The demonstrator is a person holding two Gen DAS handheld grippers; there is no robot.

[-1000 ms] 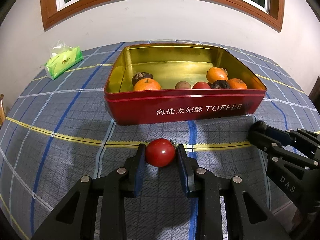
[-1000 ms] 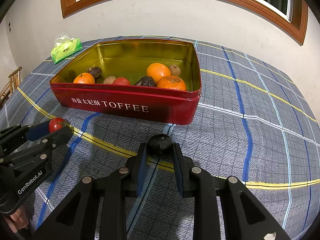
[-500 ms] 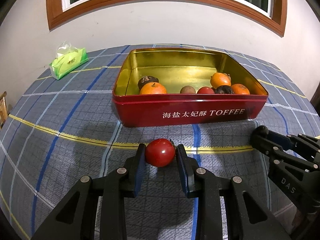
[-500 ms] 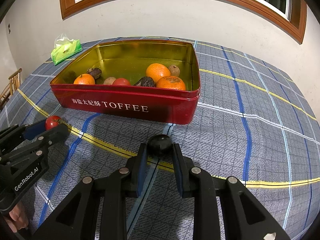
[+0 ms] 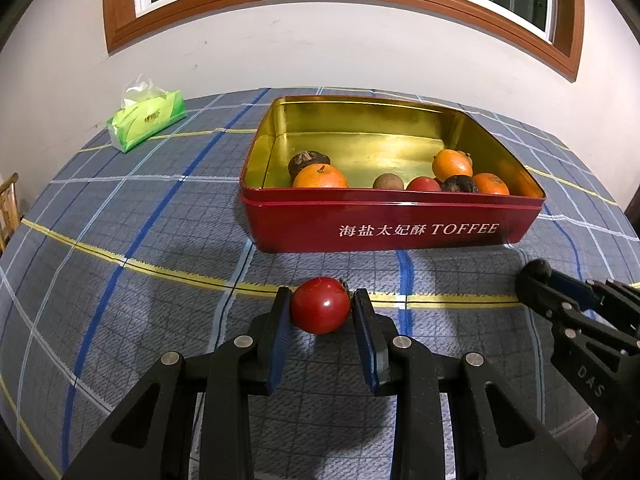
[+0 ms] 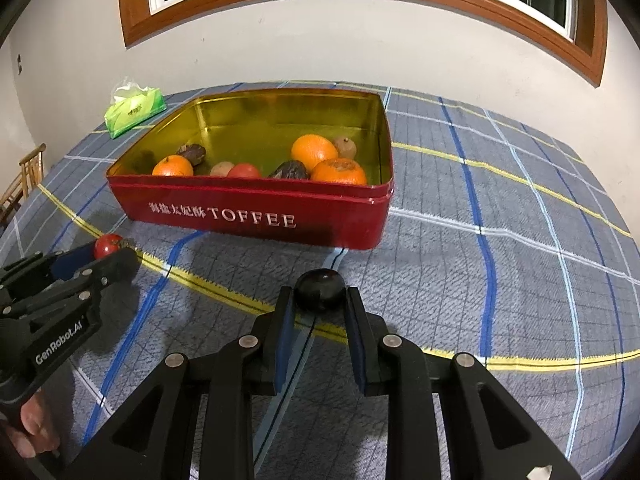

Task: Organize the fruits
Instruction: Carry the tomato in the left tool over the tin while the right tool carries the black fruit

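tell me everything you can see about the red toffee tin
The toffee tin is a shallow rectangular metal box with rounded corners, glossy red outside and shiny gold inside, lid off. Its near wall carries white Chinese characters and the word TOFFEE. It sits flat on the blue plaid tablecloth, beyond both grippers, which do not touch it. Inside, along the near wall, lie three oranges, a red tomato-like fruit and several brown fruits; the far half is bare. A raised seam runs round the wall just below the rim.

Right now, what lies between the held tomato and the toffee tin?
Only bare checked cloth separates the tomato from the tin, as the left wrist view shows.
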